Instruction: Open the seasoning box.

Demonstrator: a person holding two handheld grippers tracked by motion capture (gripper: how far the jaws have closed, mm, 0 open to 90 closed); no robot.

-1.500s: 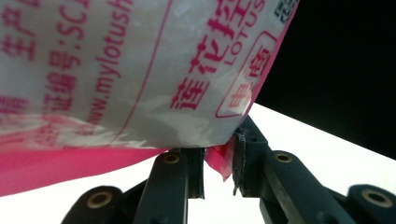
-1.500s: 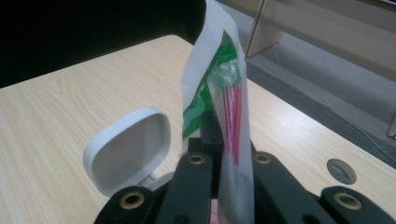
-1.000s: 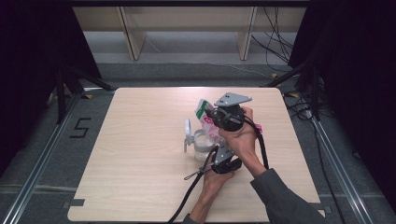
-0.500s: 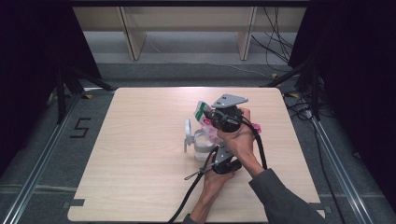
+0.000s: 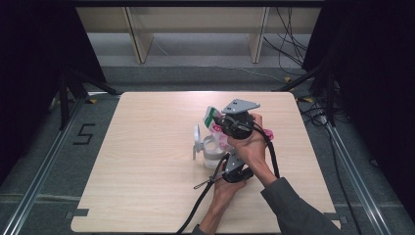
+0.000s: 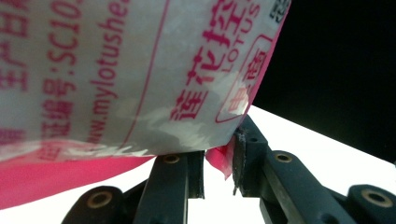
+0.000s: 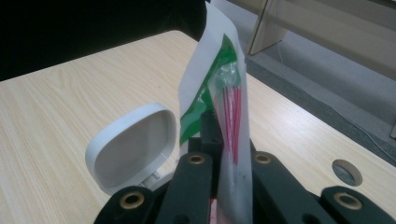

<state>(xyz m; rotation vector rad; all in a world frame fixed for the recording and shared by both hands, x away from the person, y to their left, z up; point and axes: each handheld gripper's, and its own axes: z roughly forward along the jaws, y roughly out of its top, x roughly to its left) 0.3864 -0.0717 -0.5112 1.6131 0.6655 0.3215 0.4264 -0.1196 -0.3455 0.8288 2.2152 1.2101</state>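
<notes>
A plastic bag hangs over the middle of the table, with a green and white top (image 5: pixel 211 116) and a pink printed lower part (image 6: pixel 116 70). My right gripper (image 5: pixel 219 122), grey plate on top, is shut on the bag's top edge (image 7: pixel 219 88). From below, my left gripper (image 5: pixel 230 159) is shut on the pink bottom corner (image 6: pixel 220 158). Under the bag stands a clear container (image 5: pixel 211 152) with its white flip lid (image 5: pixel 196 139) open; the lid (image 7: pixel 130 147) sits just left of the right jaws.
The light wooden table (image 5: pixel 147 161) has bare room to the left and at the back. A round hole (image 7: pixel 347 171) is cut in the tabletop. Shelf legs (image 5: pixel 139 41) and cables (image 5: pixel 293 39) lie beyond the far edge.
The right gripper and the bag's top have edged slightly to the left. The left gripper and the container stay where they were.
</notes>
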